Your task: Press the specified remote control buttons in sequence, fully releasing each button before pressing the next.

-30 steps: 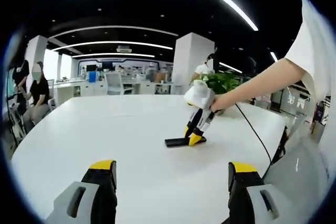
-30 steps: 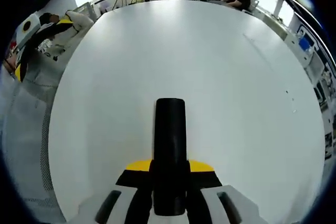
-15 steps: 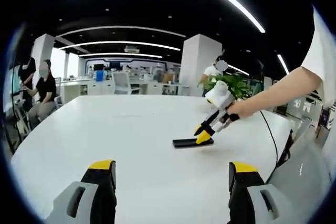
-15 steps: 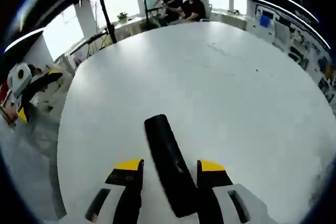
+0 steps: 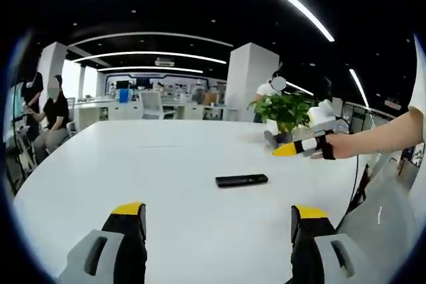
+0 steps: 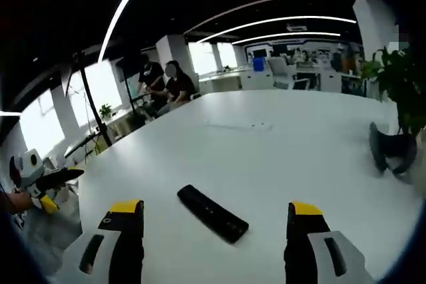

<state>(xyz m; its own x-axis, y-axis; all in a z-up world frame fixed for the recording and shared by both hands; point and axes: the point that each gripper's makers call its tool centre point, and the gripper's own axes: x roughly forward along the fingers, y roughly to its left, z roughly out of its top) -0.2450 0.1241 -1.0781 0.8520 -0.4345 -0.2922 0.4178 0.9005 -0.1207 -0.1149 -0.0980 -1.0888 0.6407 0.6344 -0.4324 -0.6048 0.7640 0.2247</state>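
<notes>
Both grippers, left gripper (image 5: 212, 231) and right gripper (image 6: 210, 227), hang jaws apart, clear of the remote (image 6: 212, 213); between presses, I'd judge: line up 1 tip over the next button.

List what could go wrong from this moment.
The remote lies loose on the smooth white table, so an off-centre press may slide it. The right gripper, jaws open and raised off the remote, must come down accurately. The potted plant stands near its path.
</notes>
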